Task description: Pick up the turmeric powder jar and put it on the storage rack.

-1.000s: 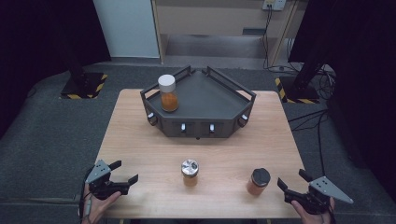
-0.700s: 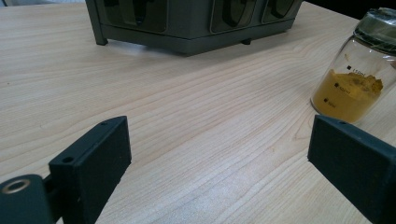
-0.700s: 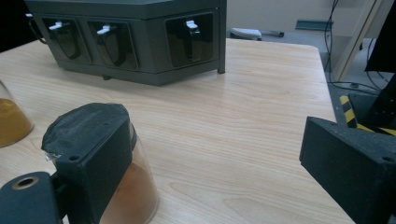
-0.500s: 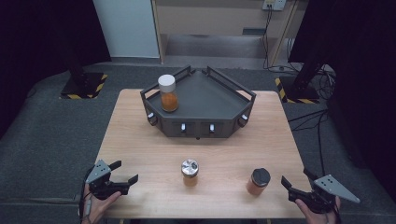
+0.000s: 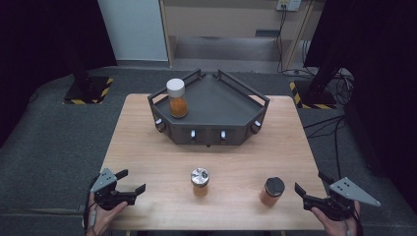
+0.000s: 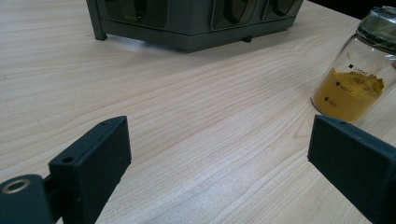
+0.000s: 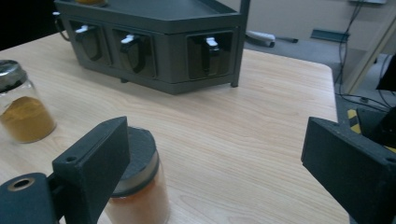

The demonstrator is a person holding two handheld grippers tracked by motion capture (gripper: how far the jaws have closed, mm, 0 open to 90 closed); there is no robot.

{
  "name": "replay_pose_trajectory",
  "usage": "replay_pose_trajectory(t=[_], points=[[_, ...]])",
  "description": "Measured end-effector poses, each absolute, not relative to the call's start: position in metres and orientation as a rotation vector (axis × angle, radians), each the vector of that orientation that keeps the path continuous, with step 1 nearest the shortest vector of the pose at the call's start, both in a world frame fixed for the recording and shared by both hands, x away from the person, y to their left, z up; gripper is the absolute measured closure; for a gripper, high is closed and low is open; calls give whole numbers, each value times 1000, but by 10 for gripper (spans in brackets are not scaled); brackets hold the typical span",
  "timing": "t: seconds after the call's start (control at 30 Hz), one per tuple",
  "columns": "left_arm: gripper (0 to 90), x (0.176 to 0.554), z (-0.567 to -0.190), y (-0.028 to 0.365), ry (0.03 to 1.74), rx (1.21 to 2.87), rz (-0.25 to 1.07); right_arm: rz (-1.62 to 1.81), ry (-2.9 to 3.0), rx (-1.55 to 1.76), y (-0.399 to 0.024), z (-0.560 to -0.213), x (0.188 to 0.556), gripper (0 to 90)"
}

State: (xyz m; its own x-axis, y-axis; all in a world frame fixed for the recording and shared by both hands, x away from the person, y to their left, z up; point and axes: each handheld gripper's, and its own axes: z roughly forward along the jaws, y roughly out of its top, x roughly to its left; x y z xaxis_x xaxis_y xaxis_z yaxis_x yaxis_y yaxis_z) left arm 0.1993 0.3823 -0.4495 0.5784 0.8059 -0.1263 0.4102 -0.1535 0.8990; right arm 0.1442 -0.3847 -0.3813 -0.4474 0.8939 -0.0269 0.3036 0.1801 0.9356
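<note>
Jars: I count three. One white-lidded jar (image 5: 176, 98) stands upright on the left part of the tray (image 5: 236, 105), its lower half filled with orange powder. One silver-lidded jar (image 5: 199, 181) stands on the desk (image 5: 147, 147) in front of the tray, near the middle; in the left claw's view it (image 6: 357, 77) is clear glass with printed level marks and a heap of yellow-orange powder at the bottom. One black-lidded jar (image 5: 272, 191) stands to the right of it, well apart from it and just beside my right claw (image 5: 307, 189); in the right claw's view it (image 7: 135, 186) shows a flat dark lid, a pale ring under the lid and a reddish-orange fill reaching almost up to that ring.

Tray: one, dark grey, angular, with a low rail and posts; on its front wall I count four small pale knobs from above, each set in a recess.

Claws: two. My left claw (image 5: 133, 181) sits at the desk's near left corner, jaws spread wide with bare wood between them. My right claw sits at the near right edge, jaws also wide apart and just now widening a little more; nothing lies between them, the black-lidded jar standing partly behind the left jaw in its own view, not touched as far as I can see.

Hands: two, one under each claw at the bottom edge.
</note>
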Motion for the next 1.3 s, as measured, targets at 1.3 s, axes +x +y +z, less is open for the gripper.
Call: replay_pose_trajectory(t=[1.3], points=[[47,199,-449,382,1010,1776,473,1389,2192,830,-302,-345,215,84]])
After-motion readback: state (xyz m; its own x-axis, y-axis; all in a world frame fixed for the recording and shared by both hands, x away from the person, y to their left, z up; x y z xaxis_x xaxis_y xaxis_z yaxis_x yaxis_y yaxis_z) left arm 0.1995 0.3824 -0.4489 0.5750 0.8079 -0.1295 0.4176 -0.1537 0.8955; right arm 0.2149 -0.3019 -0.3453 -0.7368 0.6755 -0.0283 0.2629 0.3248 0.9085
